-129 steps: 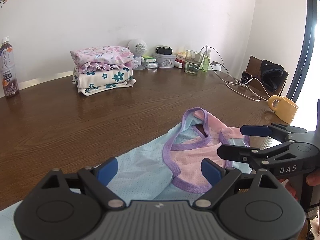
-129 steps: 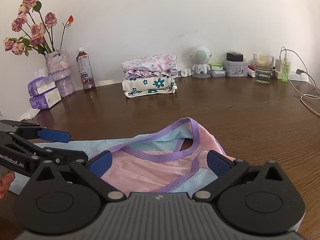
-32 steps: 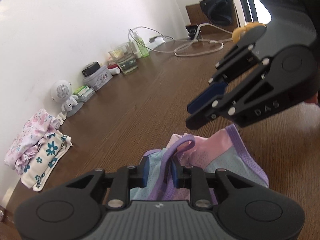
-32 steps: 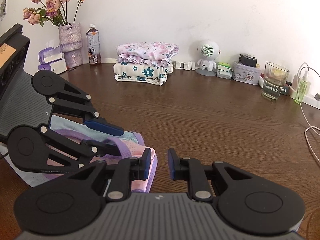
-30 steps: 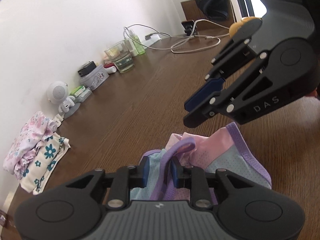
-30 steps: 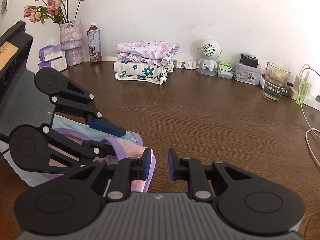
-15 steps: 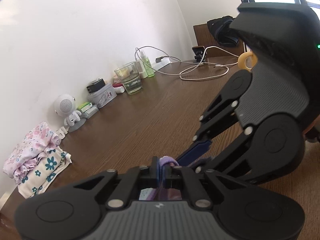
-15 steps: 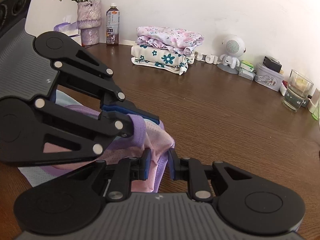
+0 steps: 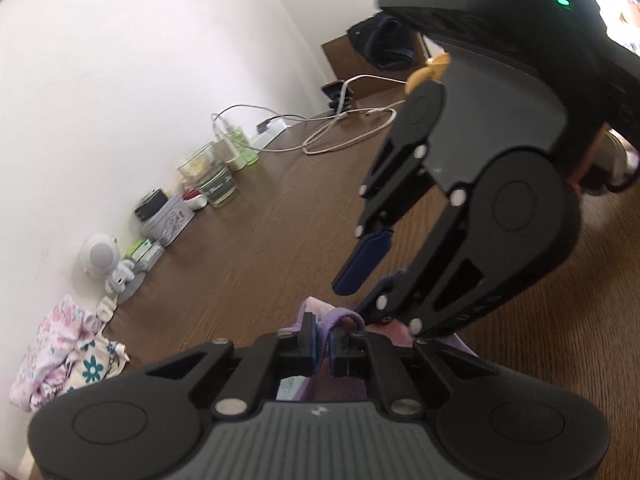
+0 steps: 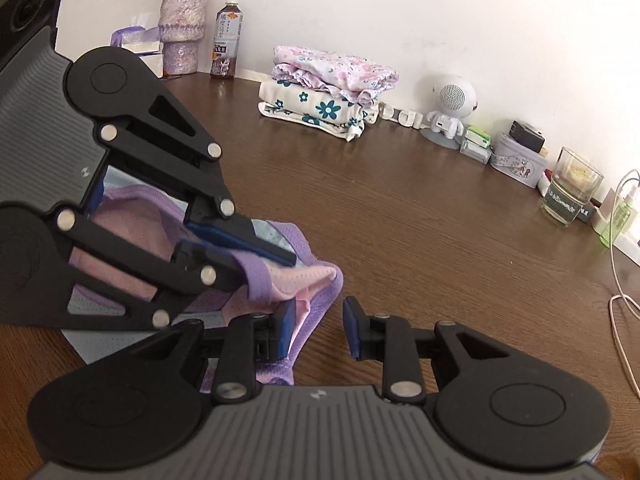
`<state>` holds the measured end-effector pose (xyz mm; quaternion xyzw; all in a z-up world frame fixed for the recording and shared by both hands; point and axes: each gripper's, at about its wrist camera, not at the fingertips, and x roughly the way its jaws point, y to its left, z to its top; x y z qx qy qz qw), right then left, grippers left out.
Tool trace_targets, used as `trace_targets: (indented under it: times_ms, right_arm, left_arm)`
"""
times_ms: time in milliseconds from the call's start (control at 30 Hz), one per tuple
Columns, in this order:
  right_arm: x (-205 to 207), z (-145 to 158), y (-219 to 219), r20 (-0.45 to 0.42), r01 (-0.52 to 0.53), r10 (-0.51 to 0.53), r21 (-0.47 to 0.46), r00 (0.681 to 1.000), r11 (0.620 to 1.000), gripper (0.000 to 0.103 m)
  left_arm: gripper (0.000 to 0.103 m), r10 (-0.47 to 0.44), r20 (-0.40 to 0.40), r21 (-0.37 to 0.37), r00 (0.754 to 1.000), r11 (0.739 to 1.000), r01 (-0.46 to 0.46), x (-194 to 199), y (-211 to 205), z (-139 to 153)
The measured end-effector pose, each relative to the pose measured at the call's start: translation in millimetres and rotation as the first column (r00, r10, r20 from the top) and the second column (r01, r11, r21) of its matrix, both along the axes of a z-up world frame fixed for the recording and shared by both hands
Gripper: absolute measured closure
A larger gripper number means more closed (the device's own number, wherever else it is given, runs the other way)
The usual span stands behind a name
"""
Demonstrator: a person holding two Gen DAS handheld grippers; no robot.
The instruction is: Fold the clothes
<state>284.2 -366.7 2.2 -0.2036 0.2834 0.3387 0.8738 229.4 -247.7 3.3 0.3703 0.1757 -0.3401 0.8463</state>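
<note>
Wooden table (image 10: 420,220) — left claw (image 9: 325,346) clamps the garment (image 10: 308,280) strap, right claw (image 10: 320,330) parted

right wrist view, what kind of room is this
Probably a lived-in room at home. A dark wooden table against a white wall holds a stack of folded clothes, a vase of roses and a glass.

Black grippers (image 10: 316,326), blue-padded jaws, silver screws
</note>
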Motion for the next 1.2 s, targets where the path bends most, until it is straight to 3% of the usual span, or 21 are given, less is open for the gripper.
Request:
trace_targets:
  times_ms: [267,400,467,567,700,767,833,1067,1200]
  right_arm:
    - [-11,7,-22,0.016,0.062,-0.063,0.023,0.998,0.998,0.077]
    - [-14,14,-35,-0.028,0.102,-0.099,0.125,0.995,0.987,0.077]
    - [-11,18,-39,-0.079,0.107,-0.092,0.207,0.993,0.972,0.077]
    - [-5,20,-40,-0.164,0.124,-0.077,0.298,0.983,0.946,0.077]
    - [-5,15,-32,-0.192,0.132,-0.08,0.273,0.978,0.953,0.077]
    - [-8,10,-27,-0.191,0.128,-0.082,0.243,0.978,0.962,0.088]
    - [-11,5,-24,-0.189,0.134,-0.093,0.222,0.978,0.966,0.092]
    - [-23,-3,-19,-0.143,0.16,-0.136,0.174,0.98,0.972,0.092]
    - [-27,3,-24,-0.128,0.191,-0.167,0.206,0.978,0.96,0.092]
  left_arm:
    - [0.096,-0.05,0.054,0.083,0.997,0.996,0.045,-10,-5,-11]
    - [0.088,-0.068,0.074,0.117,0.995,0.991,0.059,-15,-10,-17]
    - [0.08,-0.075,0.085,0.132,0.994,0.989,0.063,-17,-12,-19]
    - [0.077,-0.082,0.104,0.153,0.991,0.986,0.065,-20,-15,-21]
    - [0.068,-0.064,0.149,0.174,0.987,0.984,0.037,-23,-15,-23]
    - [0.051,-0.054,0.167,0.182,0.985,0.983,0.023,-25,-14,-23]
    - [0.042,-0.043,0.169,0.182,0.985,0.983,0.011,-28,-10,-21]
    - [0.038,-0.002,0.169,0.182,0.986,0.983,-0.029,-38,6,-13]
    - [0.038,0.038,0.073,0.143,0.997,0.989,-0.049,-43,29,-3]
